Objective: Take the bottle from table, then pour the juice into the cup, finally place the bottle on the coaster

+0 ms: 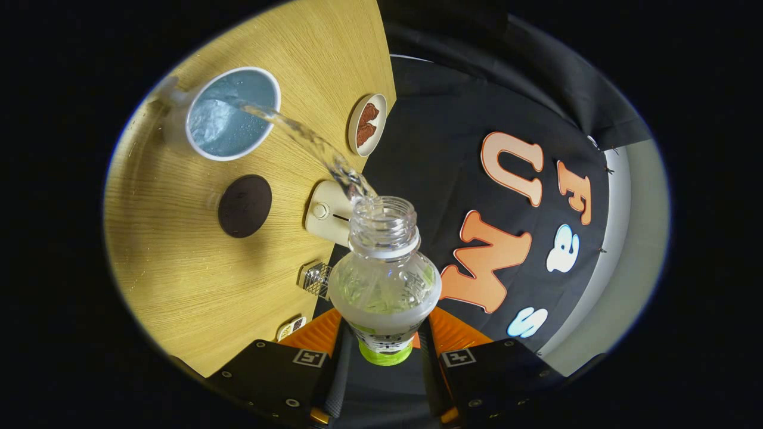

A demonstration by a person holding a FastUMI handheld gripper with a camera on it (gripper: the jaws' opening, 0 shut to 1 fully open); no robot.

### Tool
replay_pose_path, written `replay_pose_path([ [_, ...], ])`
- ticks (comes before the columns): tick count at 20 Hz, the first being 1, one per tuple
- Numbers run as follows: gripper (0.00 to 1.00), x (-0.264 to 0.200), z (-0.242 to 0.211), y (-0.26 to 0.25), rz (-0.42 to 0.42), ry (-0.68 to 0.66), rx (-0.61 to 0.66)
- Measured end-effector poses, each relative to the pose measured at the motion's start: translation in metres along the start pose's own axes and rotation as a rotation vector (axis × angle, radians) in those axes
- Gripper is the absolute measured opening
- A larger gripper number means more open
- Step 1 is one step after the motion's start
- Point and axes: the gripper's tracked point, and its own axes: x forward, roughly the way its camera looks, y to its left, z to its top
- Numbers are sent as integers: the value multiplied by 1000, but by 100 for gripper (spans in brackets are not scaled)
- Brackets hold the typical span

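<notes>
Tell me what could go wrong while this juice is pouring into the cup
1. The stream arcs from the bottle, which the gripper clamps between its fingers, and enters the cup close to its near rim; a small change in tilt could drop it onto the table.
2. A falling stream might wet the cream device under its path.
3. The cup looks fairly full, so overflow is possible.

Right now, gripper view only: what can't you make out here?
- Cup: its outer wall and base, seen from above the rim; fill level unclear under the splashing stream.
- Bottle: lower body hidden between the fingers of the gripper; remaining liquid can't be judged.
- Coaster: surface too dark for detail.
- Small items at the table edge, near the bottle: too small to identify.
</notes>
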Motion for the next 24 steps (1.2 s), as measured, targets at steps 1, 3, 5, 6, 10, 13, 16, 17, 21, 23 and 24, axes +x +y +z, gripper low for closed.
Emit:
replay_pose_path([
  [1,55,1,-1,0,0,-1,-4],
  [3,55,1,0,-2,0,-5,-12],
  [5,55,1,0,-2,2,-10,-18],
  [6,55,2,0,-3,2,-12,-22],
  [10,55,2,-1,-3,3,-16,-35],
  [13,55,3,-1,-6,-1,-19,-45],
  [16,55,4,-2,-7,2,-20,-52],
  [17,55,4,-2,-6,4,-22,-54],
  [21,55,5,-1,-8,1,-36,-74],
  [23,55,5,-2,-8,3,-36,-83],
  [24,55,5,-3,-9,1,-35,-87],
])
